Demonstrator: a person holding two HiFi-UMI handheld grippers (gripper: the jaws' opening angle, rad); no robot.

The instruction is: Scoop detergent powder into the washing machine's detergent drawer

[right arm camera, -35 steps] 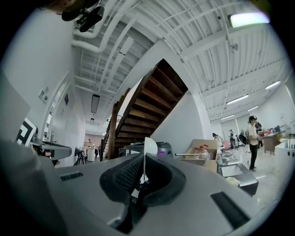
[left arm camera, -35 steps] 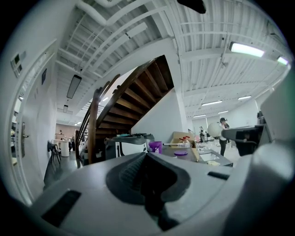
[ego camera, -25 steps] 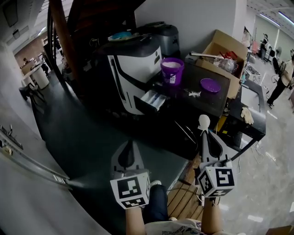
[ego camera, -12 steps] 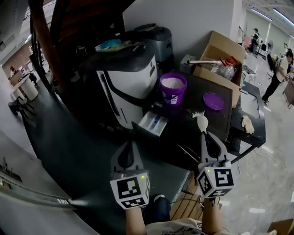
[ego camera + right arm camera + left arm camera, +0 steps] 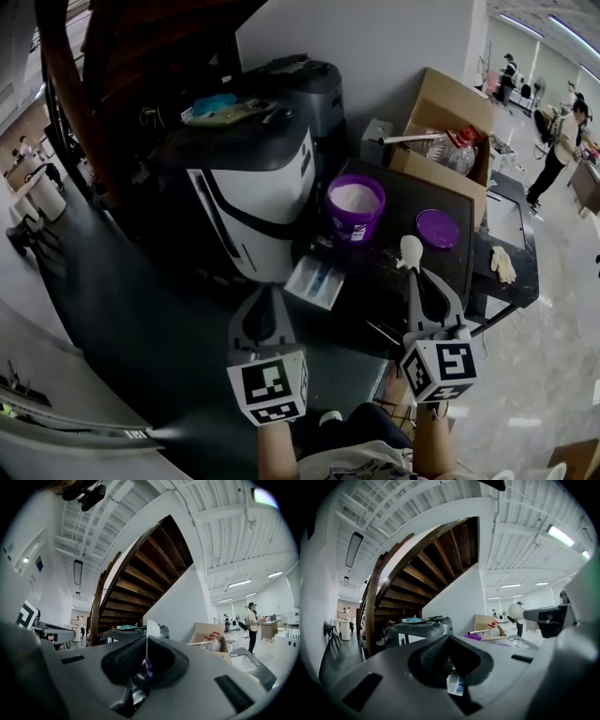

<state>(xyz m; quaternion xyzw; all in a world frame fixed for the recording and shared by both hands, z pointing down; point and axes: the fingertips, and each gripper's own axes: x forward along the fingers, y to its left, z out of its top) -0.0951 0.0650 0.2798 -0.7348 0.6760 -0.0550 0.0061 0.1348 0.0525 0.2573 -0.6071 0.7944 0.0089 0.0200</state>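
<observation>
1. The left gripper (image 5: 265,298) is held low and nearest the person. In the left gripper view its jaws are pressed together with nothing between them.
2. The right gripper (image 5: 418,279) is beside it, at about the same height. Its jaws are clamped on the handle of a white scoop (image 5: 412,249). In the right gripper view the scoop (image 5: 151,629) stands up edge-on from between the jaws. Its bowl points away from the person, over the near part of the black table (image 5: 389,295). Whether the bowl holds powder cannot be told.
3. Just beyond the left gripper, the detergent drawer (image 5: 317,281) is pulled out of the washing machine's front, with its pale compartments open to the top.
4. Behind the drawer on the table stands a purple tub (image 5: 354,206), lidless, with white detergent powder showing inside.
5. The purple lid (image 5: 437,228) lies flat on the table to the right of the tub, apart from it and just beyond the scoop's bowl.
6. The white and black washing machine (image 5: 251,192) stands to the left of the tub.
7. An open cardboard box (image 5: 455,103) sits at the far edge of the table.
8. People (image 5: 562,141) stand well away at the far right.
</observation>
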